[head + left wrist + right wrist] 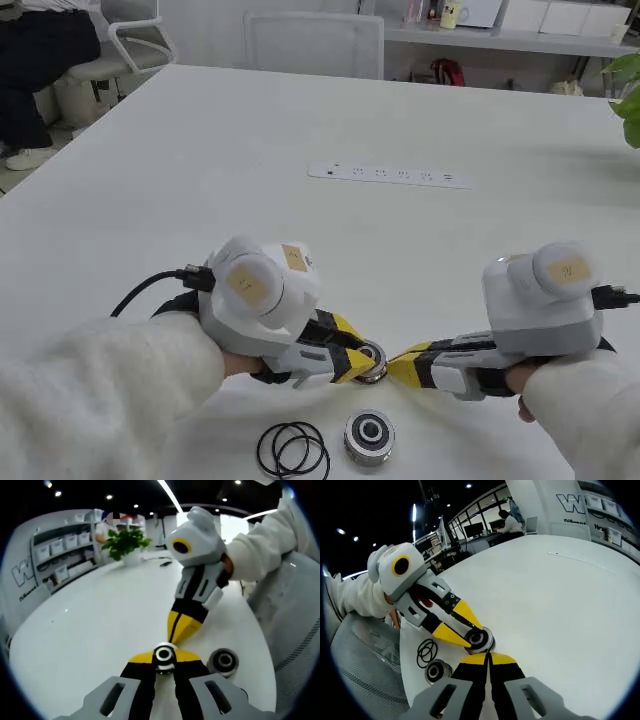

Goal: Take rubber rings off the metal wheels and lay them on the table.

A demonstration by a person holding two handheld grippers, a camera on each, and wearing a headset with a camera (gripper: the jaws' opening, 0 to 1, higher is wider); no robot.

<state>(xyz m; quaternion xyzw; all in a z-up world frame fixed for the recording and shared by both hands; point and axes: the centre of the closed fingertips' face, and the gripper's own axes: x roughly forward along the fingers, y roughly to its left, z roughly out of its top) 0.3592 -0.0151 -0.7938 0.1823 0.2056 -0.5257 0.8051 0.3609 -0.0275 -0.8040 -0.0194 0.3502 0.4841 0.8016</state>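
Near edge of the worktop (200, 180): loose rubber rings (292, 450) lie flat and overlapping, just beside a free wheel (369, 437); whether it carries rings, cannot tell. So some rings are off, and more work is likely left. Just beyond, the left tool (357, 363) is clenched on the held wheel (164, 655), low over the worktop. The right tool (490, 656) is pinched together, tips at that wheel's rim; no ring discernible between them. Farther off, a power strip (390, 175).
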